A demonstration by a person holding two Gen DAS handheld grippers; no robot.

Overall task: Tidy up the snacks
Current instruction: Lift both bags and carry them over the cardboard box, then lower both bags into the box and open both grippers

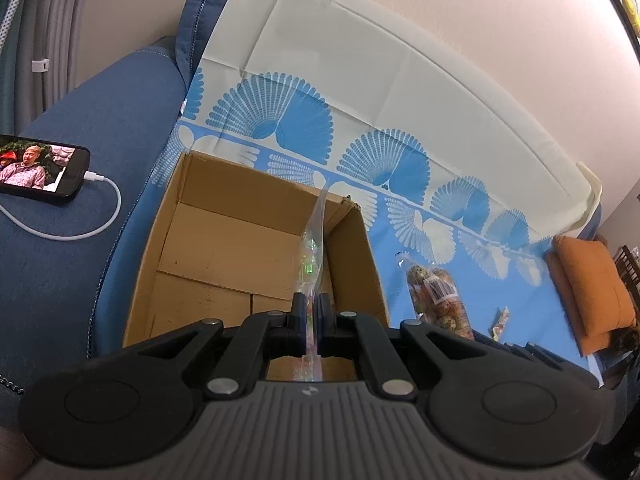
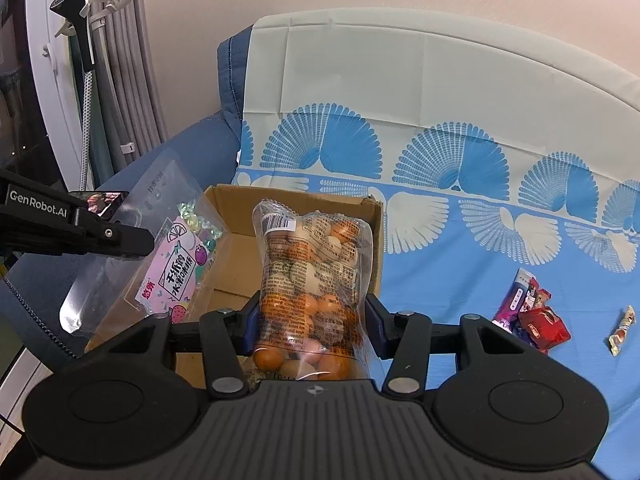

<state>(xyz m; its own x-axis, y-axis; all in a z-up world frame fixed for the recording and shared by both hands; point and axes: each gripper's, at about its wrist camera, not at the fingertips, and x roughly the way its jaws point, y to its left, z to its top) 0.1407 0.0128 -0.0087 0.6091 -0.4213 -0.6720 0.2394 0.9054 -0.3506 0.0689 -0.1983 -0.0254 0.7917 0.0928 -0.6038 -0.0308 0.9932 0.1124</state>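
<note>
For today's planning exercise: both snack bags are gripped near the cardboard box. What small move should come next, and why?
Probably open the left hand-held gripper: its clear flat candy bag with the pink label already hangs over the open brown cardboard box, whose floor looks bare. The right hand-held gripper holds a clear bag of round orange and cream snacks.

The cardboard box looked matt and rough, both snack bags were glossy clear plastic, and the sofa cover was smooth printed cloth

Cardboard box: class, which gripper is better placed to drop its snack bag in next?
Left, probably: the left gripper holds its candy bag over the cardboard box.
</note>
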